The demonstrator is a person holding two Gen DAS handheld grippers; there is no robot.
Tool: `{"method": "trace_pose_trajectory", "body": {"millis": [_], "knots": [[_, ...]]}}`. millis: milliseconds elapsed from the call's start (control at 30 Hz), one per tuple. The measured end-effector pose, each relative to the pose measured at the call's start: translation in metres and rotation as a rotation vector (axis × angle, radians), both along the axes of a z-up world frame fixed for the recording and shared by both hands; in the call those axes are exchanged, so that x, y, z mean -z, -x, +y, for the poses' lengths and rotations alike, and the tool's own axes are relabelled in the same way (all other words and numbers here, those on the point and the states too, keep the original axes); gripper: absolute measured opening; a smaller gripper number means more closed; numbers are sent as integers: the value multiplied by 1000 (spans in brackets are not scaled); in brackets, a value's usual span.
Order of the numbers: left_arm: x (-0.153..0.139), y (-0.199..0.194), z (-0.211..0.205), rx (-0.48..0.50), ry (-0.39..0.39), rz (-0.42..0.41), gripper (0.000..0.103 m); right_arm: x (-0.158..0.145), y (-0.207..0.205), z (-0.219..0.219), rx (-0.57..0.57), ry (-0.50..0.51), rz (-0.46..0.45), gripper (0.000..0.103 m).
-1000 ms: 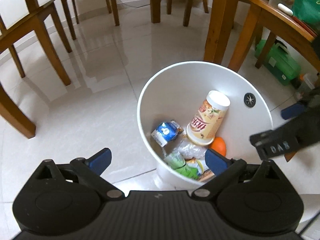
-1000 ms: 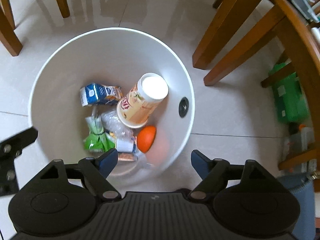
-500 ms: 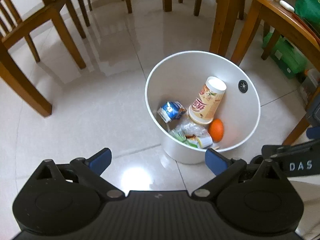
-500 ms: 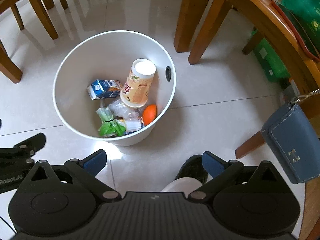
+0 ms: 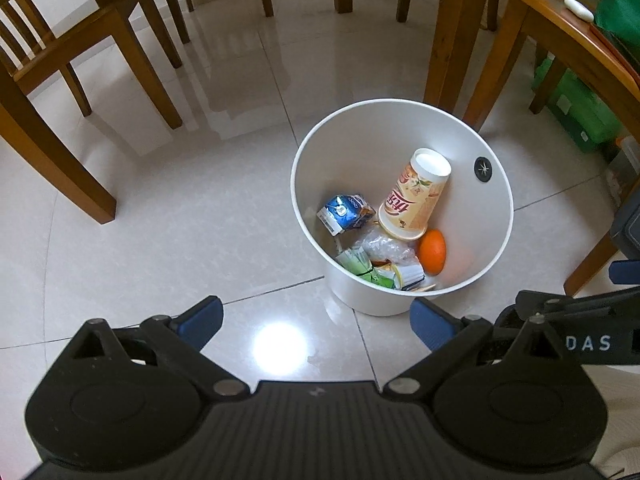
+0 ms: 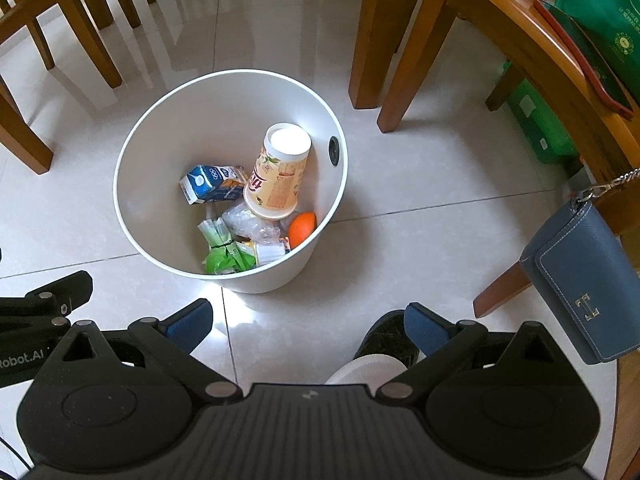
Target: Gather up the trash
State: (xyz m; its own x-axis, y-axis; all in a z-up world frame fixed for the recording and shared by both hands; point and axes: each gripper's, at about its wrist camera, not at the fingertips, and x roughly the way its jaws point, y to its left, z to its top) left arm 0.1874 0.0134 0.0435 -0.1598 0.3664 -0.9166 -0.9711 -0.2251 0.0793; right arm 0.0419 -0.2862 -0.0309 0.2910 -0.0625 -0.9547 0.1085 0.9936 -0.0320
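A white round bin [image 5: 492,264] [image 6: 132,216] stands on the tiled floor. Inside lie a tall paper cup [image 5: 416,196] [image 6: 278,172], a blue milk carton [image 5: 344,212] [image 6: 212,182], an orange [image 5: 432,250] [image 6: 302,229], crumpled clear plastic [image 5: 384,246] [image 6: 250,222] and green wrappers [image 5: 360,266] [image 6: 224,254]. My left gripper [image 5: 316,320] is open and empty, high above the floor, short of the bin. My right gripper [image 6: 306,322] is open and empty too, also back from the bin. Part of the right gripper's body shows at the right edge of the left wrist view.
Wooden chair legs [image 5: 100,92] stand at the left and back. A table leg [image 6: 372,40] rises just behind the bin. A blue purse [image 6: 580,284] hangs from a chair at the right. Green boxes [image 6: 536,120] sit under the table. A shoe [image 6: 388,340] shows below my right gripper.
Both grippers have risen and drawn back from the bin, which now looks smaller and farther. The trash inside has not moved.
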Motion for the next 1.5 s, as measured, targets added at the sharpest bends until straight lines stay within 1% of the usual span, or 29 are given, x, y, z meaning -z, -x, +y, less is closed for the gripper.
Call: {"method": "trace_pose_trajectory", "body": {"millis": [633,1500], "knots": [[-3,0,1,-2,3,1,100,1,-3,-5,15,-18,-19,103],[-1,-2,4,-11,1,-10,100,2,-5,-5,17,-24,-20,103]]}}
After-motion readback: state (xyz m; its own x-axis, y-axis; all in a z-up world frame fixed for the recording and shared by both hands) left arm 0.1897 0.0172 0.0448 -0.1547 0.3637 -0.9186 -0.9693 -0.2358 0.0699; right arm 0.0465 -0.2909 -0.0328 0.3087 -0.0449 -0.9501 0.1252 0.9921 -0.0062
